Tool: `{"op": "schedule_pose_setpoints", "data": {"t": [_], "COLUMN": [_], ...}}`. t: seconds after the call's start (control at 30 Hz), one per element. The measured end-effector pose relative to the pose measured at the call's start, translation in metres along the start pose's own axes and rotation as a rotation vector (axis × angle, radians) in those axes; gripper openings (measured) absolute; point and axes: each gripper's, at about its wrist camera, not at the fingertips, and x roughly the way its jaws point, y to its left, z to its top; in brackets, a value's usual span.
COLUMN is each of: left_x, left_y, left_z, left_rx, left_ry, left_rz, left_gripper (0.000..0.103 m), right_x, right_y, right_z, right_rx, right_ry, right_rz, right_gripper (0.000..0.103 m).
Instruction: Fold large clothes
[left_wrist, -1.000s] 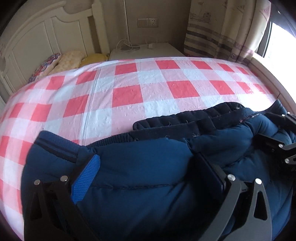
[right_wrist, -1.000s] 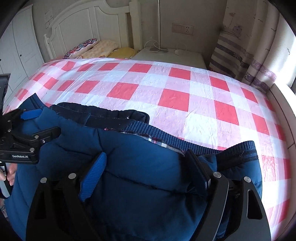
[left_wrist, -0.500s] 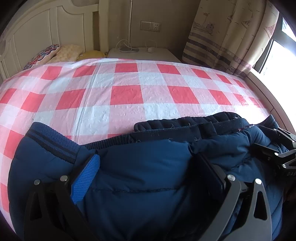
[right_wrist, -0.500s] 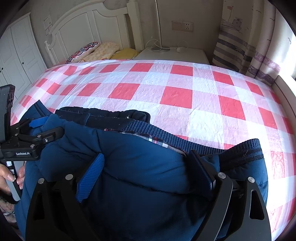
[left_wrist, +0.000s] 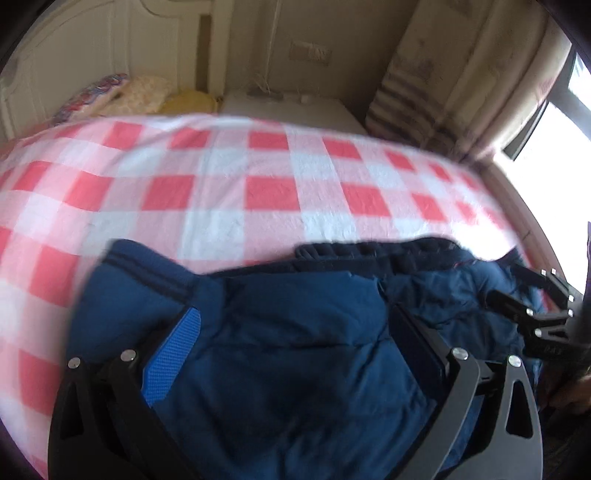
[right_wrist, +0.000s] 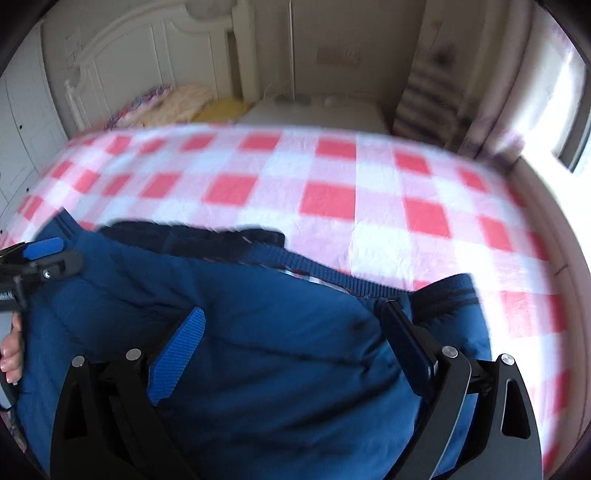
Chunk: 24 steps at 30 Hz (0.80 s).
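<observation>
Both grippers clamped on navy jacket (left_wrist: 295, 350) — frames blurred.
Left gripper (left_wrist: 295, 332) and right gripper (right_wrist: 295, 336) each pinch a padded fold — jacket over checked bedsheet (left_wrist: 273, 192).

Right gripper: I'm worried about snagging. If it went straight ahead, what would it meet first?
The blue jacket already bunched between the right gripper fingers; beyond it, probably the checked bedspread, though depth is unclear.

Left gripper (left_wrist: 295, 343): black angular frame, silver screws, blue ribbed pad on one finger, black pad on other. Right gripper (right_wrist: 295, 339): same build. Bare hand (right_wrist: 11, 354) seen, painted nails.
</observation>
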Motion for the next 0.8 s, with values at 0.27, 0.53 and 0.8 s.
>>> {"op": "schedule_pose_setpoints", "data": {"t": [0.27, 0.53, 0.8], "left_x": [0.004, 0.011, 0.014], "left_y": [0.035, 0.047, 0.050], "left_z": [-0.023, -0.028, -0.028], "left_rx": [0.037, 0.001, -0.027], "left_ry": [0.023, 0.037, 0.036], "left_rz": [0.178, 0.151, 0.121], "left_gripper": [0.101, 0.101, 0.101], "right_x": [-0.023, 0.023, 0.028], "right_y": [0.094, 0.098, 0.091], "right_z": [-0.010, -0.024, -0.026], "right_rx": [-0.275, -0.266, -0.224], "right_ry": [-0.060, 0.064, 0.056], "right_rz": [0.108, 0.148, 0.209], "right_gripper": [0.096, 0.098, 0.099]}}
